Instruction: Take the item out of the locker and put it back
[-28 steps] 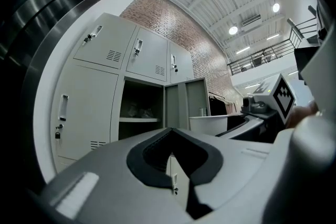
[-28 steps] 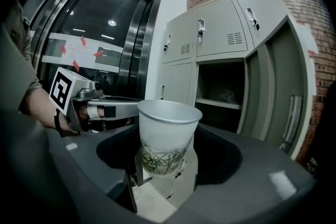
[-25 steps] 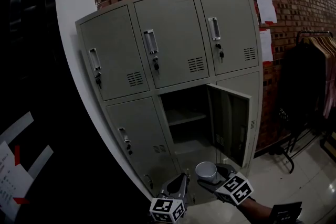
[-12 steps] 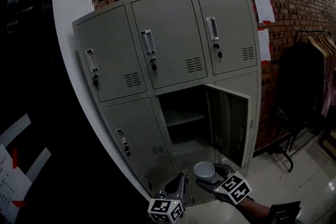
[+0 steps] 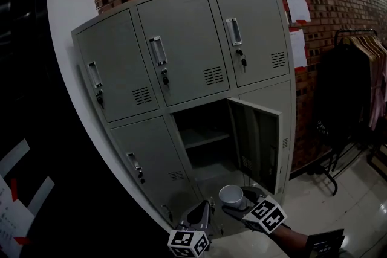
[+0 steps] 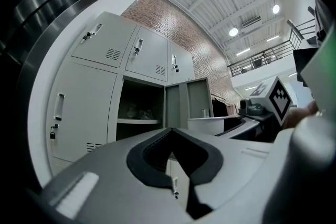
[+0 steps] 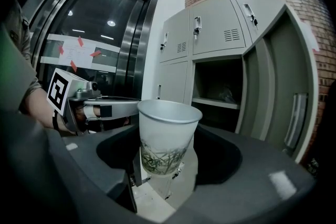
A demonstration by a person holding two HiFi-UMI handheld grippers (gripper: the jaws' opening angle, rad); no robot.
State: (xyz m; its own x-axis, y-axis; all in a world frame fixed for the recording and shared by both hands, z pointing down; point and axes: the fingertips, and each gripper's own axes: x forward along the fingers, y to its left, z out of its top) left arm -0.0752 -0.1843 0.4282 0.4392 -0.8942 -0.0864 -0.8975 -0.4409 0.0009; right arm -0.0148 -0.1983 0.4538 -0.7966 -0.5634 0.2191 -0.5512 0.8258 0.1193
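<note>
A white paper cup [image 5: 231, 196] with a green grass print [image 7: 167, 134] stands upright between the jaws of my right gripper [image 5: 234, 205], which is shut on its lower half [image 7: 167, 168]. It hangs in front of the grey locker's open lower middle compartment [image 5: 202, 142], whose door [image 5: 257, 148] swings out to the right. Something lies on the shelf inside the compartment [image 7: 224, 96]. My left gripper [image 5: 203, 212] is just left of the cup and points at the lockers, its jaws together with nothing in them [image 6: 173, 152].
The other locker doors [image 5: 181, 51] are closed, with keys in their locks. A white pillar [image 5: 66, 15] and dark metal doors [image 7: 100, 34] are to the left. A clothes rack [image 5: 357, 81] stands at the right, with papers [image 5: 294, 4] on the brick wall.
The lockers have slid a little to the left in the head view. Both grippers and the cup stay where they were at the bottom of the picture.
</note>
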